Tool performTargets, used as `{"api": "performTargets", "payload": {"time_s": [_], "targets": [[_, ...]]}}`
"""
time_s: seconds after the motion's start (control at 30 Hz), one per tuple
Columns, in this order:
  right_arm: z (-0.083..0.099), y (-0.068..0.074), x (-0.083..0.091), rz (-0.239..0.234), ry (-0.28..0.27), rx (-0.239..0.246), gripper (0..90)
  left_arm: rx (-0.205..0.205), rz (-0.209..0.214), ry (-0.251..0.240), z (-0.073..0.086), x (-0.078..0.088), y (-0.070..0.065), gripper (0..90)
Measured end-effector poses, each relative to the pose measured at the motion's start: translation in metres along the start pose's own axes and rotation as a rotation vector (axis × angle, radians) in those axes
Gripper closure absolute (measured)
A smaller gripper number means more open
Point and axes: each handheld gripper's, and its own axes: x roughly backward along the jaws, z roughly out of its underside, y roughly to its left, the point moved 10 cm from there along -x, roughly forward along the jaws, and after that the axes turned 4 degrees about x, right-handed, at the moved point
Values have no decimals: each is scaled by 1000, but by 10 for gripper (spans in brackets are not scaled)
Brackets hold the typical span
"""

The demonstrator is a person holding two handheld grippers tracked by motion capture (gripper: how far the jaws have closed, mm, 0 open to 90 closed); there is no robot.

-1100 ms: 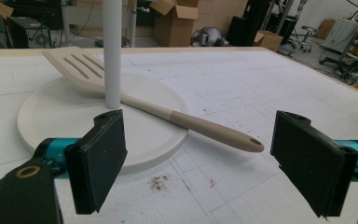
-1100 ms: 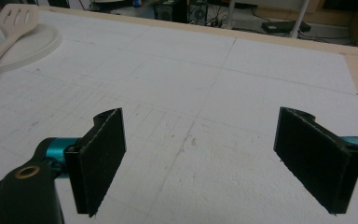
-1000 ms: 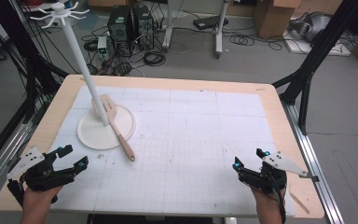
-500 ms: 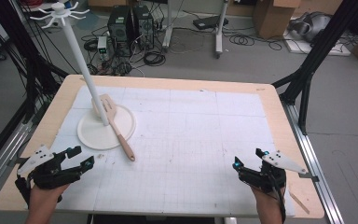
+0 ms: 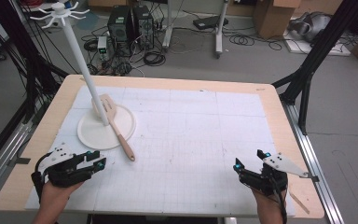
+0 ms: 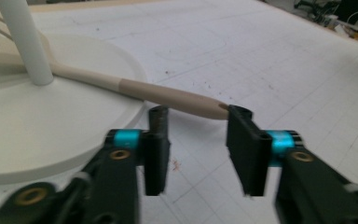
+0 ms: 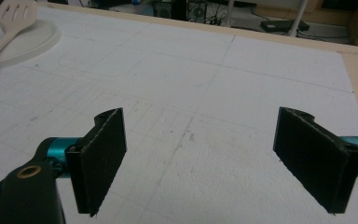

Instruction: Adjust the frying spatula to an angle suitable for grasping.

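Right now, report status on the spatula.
Left gripper open, jaws just closing, short of spatula handle tip. Right gripper open, empty. Spatula leans on stand base. Nothing in the way.

Lab: gridded test table (image 5: 223, 140), computer towers (image 5: 131, 28), floor cables (image 5: 249, 39), cardboard boxes (image 5: 272, 16).

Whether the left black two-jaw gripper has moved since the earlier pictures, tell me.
Yes. The left gripper moved rightward toward the wooden spatula, judged against the round white stand base; its jaws have just been closing, nothing between.
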Motion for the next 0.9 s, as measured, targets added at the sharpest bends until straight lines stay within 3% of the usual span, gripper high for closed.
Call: {"api": "performTargets", "payload": {"time_s": [0.2, 0.47, 0.67, 0.9], "targets": [[1, 0, 4, 6, -2, -9, 160, 1, -13, 9, 0, -7, 3, 876], [1, -2, 5, 11, -7, -10, 160, -17, -50, 86, 9, -31, 5, 895], [1, -1, 5, 7, -2, -20, 161, 7, -71, 163, 18, -53, 7, 894], [0, -3, 6, 11, -12, -24, 161, 32, -79, 204, 22, -70, 9, 894]]}}
